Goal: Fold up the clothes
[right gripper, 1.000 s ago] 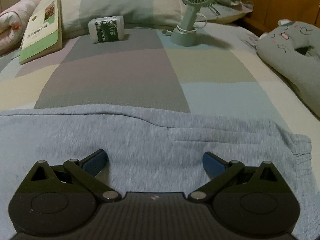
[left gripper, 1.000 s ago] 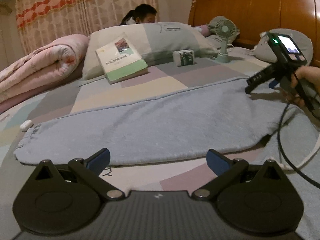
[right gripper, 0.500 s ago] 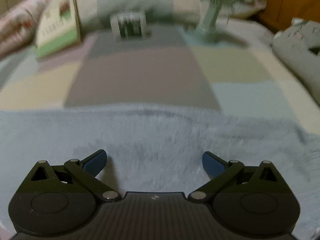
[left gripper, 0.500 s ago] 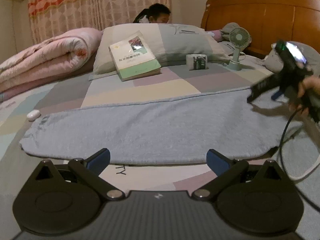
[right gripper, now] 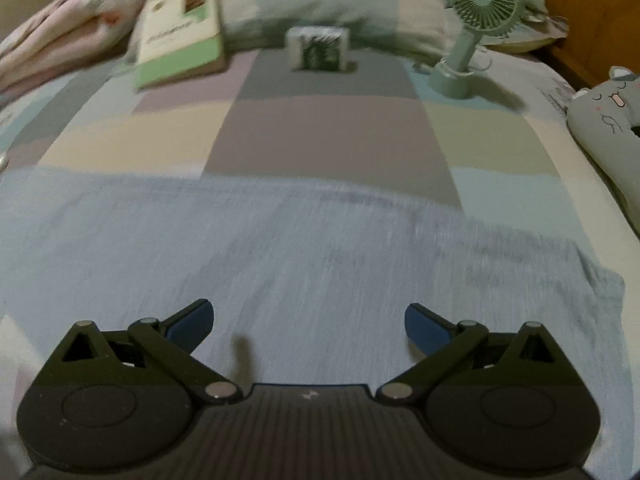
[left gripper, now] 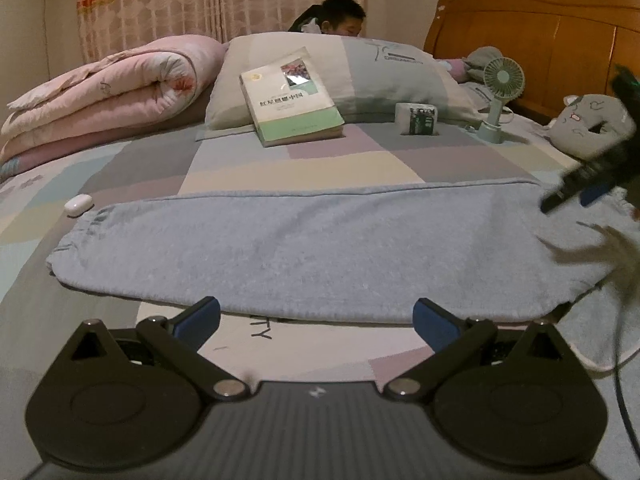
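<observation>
Shifted since 1 s ago: left wrist view is sitting further back, more of the bed sheet (left gripper: 320, 168) showing before the grey sweatpants (left gripper: 304, 248); right wrist view is now blurring with motion.
Sweatpants: lying flat across the bed, cuff at left.
Left gripper (left gripper: 316, 316): hovering at the near hem, jaws released, holding nothing.
Right gripper (right gripper: 308, 322): hovering over the waist end, jaws spread, empty.
Left view only: white earbud case (left gripper: 78, 204), rolled pink quilt (left gripper: 108, 92), a person behind the pillow (left gripper: 340, 76).
Writing: pillow reading "DREAMCITY"; book (left gripper: 292, 98) title too small to read.
Also: green fan (right gripper: 476, 24), cat cushion (right gripper: 608, 120).
</observation>
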